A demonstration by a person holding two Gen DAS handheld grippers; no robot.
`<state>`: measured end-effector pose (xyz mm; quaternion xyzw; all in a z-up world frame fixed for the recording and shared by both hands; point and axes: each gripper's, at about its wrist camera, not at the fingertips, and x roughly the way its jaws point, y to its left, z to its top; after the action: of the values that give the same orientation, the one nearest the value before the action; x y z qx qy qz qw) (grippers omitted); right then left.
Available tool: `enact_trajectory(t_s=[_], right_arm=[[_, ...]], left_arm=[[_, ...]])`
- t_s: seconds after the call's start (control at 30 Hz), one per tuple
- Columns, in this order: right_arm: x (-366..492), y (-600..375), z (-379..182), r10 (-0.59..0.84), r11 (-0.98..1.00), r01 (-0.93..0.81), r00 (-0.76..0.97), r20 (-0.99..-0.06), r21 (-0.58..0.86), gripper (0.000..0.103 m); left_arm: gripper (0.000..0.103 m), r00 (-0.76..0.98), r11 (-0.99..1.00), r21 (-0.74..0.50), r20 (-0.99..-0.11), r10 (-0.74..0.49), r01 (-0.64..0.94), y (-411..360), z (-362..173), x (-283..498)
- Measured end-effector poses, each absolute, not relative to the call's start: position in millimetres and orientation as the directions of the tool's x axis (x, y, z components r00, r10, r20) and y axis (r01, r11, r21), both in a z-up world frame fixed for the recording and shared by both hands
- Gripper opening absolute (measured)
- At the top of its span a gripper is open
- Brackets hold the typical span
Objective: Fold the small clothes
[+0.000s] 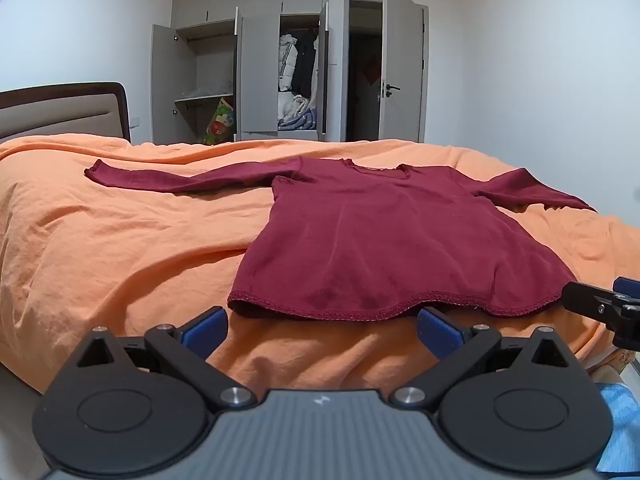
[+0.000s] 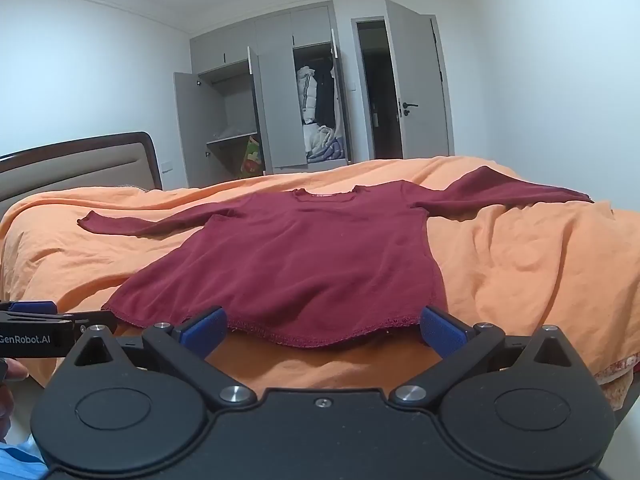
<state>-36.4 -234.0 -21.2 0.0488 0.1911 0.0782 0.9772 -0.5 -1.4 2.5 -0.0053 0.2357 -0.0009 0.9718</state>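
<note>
On the bed [image 1: 120, 240], covered by an orange sheet, a dark red long-sleeved shirt [image 1: 380, 240] is lying flat with both sleeves stretched out to the sides and its hem facing me. I am holding both grippers at the near edge, and nothing is being gripped yet.

My worry is the sheet: it is soft and rumpled, so I am judging that fingers diving low under the hem could be pinching sheet together with shirt and dragging the whole thing. Catching only the top layer of the hem is the other risk, since the body would then be opening instead of folding. Uneven lifting between the two sides could be skewing the fold.

The left gripper [image 1: 322, 330] is sitting with its fingers spread wide, the hem lying just beyond the blue tips, toward the shirt's left corner. The right gripper [image 2: 323, 330] is likewise spread, and the hem is dipping between its tips; whether it is touching them, I cannot tell.
</note>
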Motion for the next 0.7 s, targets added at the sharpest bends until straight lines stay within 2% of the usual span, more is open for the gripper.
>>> enact_trajectory(t_s=[0.7], right_arm=[[-35.6,-238.4,-22.0,0.155,0.985,-0.115,0.921,-0.357,0.132,0.103]], left_arm=[[0.103,0.884,1.000,-0.020,-0.468,-0.011,0.002,0.3,-0.8,1.5]])
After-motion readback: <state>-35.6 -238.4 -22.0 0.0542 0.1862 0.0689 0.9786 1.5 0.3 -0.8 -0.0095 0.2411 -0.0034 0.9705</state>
